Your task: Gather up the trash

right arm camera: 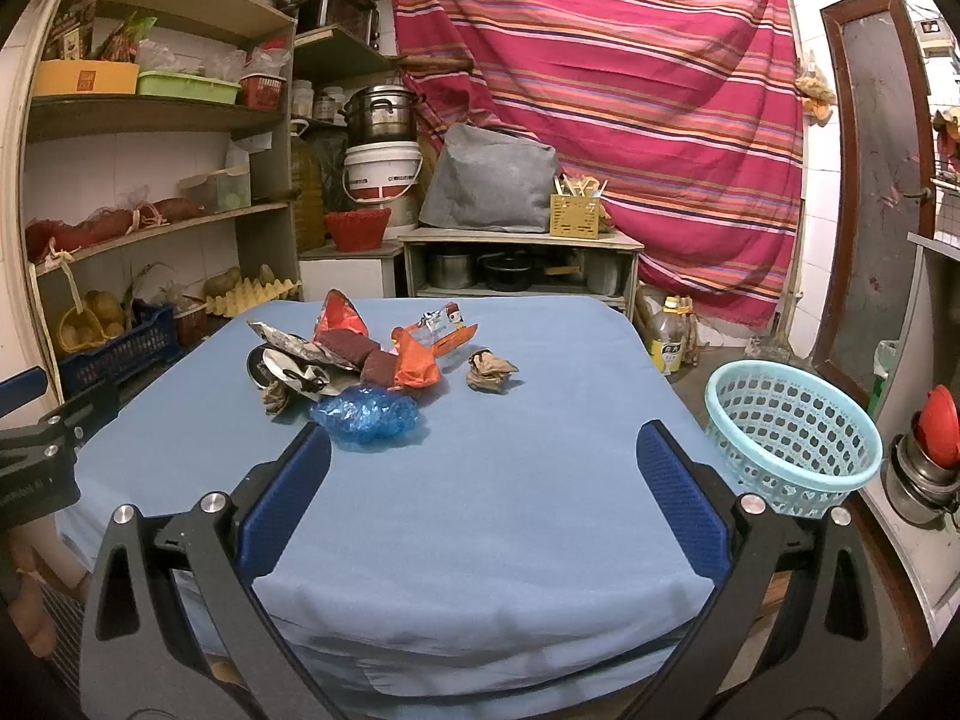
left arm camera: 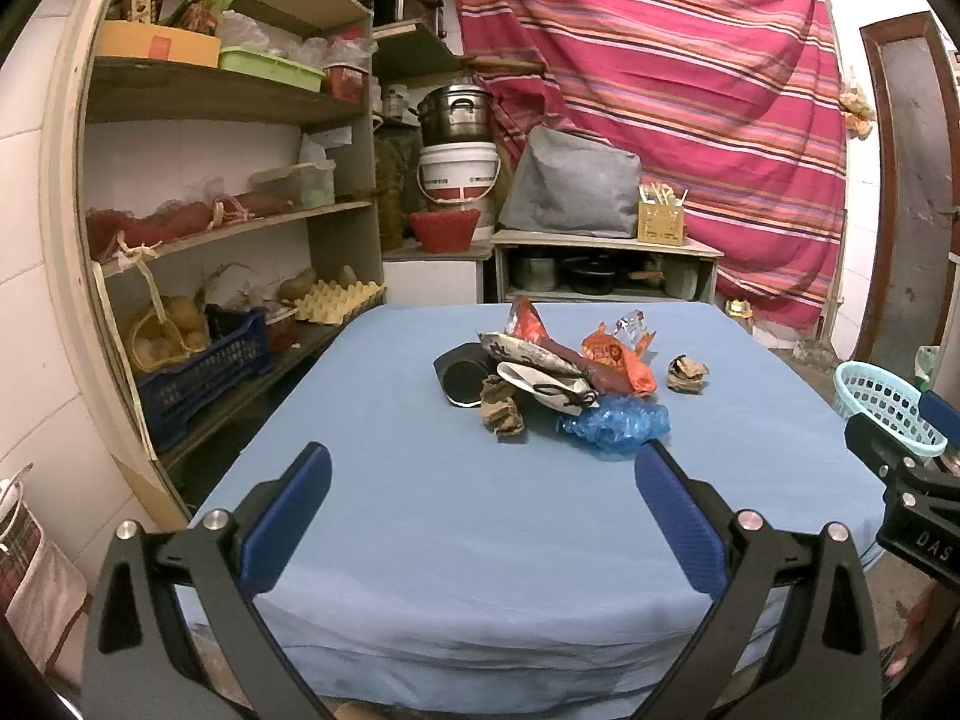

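Observation:
A pile of trash lies mid-table on the blue cloth (left arm camera: pixel 420 510): a crumpled blue plastic bag (left arm camera: pixel 615 423) (right arm camera: pixel 366 413), orange and red wrappers (left arm camera: pixel 618 357) (right arm camera: pixel 414 357), a black round lid (left arm camera: pixel 462 381), a brown paper wad (left arm camera: pixel 501 411), and a separate crumpled wad (left arm camera: pixel 687 373) (right arm camera: pixel 489 371). A light-blue mesh basket (right arm camera: pixel 789 435) (left arm camera: pixel 888 405) stands at the table's right edge. My left gripper (left arm camera: pixel 480 474) is open and empty, short of the pile. My right gripper (right arm camera: pixel 483 462) is open and empty, just right of the blue bag.
Wooden shelves (left arm camera: pixel 228 222) with boxes, potatoes and an egg tray line the left wall. A low cabinet (left arm camera: pixel 606 258) with pots and a striped cloth (left arm camera: pixel 690 90) stand behind. A door (right arm camera: pixel 876 180) and metal pots (right arm camera: pixel 924 468) are at right.

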A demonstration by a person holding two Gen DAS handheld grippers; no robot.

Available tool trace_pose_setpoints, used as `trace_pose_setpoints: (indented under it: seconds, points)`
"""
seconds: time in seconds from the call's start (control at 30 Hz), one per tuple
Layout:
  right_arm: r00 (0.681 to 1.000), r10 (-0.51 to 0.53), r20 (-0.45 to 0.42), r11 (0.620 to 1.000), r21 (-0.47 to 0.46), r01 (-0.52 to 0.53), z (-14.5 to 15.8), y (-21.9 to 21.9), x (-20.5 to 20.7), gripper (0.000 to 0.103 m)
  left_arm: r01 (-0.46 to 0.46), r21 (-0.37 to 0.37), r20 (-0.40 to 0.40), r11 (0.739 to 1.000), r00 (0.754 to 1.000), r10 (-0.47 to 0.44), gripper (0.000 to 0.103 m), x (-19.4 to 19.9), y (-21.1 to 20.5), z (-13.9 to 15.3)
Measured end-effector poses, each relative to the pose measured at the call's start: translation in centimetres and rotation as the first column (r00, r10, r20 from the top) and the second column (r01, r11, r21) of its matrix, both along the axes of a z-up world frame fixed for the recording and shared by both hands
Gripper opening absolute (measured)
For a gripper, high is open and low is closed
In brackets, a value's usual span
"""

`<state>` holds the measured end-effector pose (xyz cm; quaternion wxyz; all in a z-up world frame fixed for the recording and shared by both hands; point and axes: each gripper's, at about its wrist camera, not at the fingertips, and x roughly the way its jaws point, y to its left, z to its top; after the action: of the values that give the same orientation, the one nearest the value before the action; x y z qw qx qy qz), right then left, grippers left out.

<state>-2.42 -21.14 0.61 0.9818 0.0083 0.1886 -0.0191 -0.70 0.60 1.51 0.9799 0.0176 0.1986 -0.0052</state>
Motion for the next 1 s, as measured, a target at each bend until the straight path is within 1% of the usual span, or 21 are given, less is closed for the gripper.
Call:
trace_pose_setpoints:
  seconds: [1.0]
  points:
    - [1.0,0.006,-0.006,1.0,-0.01,-0.006,-0.68,0.16,0.5,0.099,0.009,0.006,-0.011,1.0,1.0,-0.009,0.099,0.28,-0.27,-0.51]
